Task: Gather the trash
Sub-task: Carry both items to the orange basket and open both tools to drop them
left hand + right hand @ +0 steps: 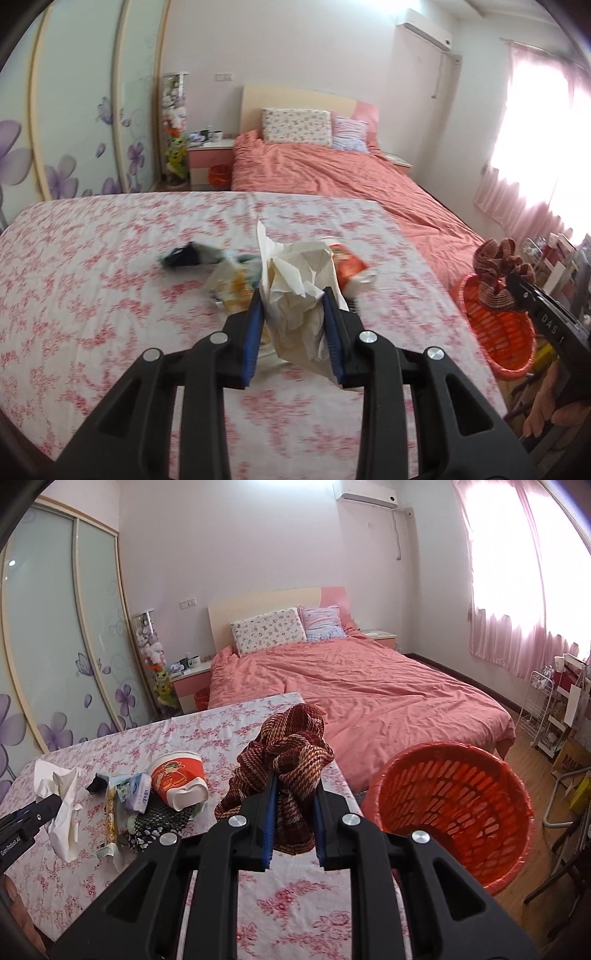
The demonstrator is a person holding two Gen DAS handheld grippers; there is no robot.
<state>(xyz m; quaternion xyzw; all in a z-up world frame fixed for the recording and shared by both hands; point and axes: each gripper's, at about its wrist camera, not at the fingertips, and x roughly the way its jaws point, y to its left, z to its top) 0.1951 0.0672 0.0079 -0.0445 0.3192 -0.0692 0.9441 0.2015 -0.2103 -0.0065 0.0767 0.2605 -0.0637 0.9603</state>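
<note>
Trash transfer in hand: right tongs (pixel 293 805) clamp brown woven cloth (pixel 291 753) beside orange basket (pixel 450 812); left tongs (pixel 293 314) clamp crumpled paper (pixel 295 291) above counter (pixel 92 277). Next move, likely: carry each over the basket, release.

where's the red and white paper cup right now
In the right wrist view the red and white paper cup lies tipped on the floral tablecloth, left of the held brown woven cloth.
</note>
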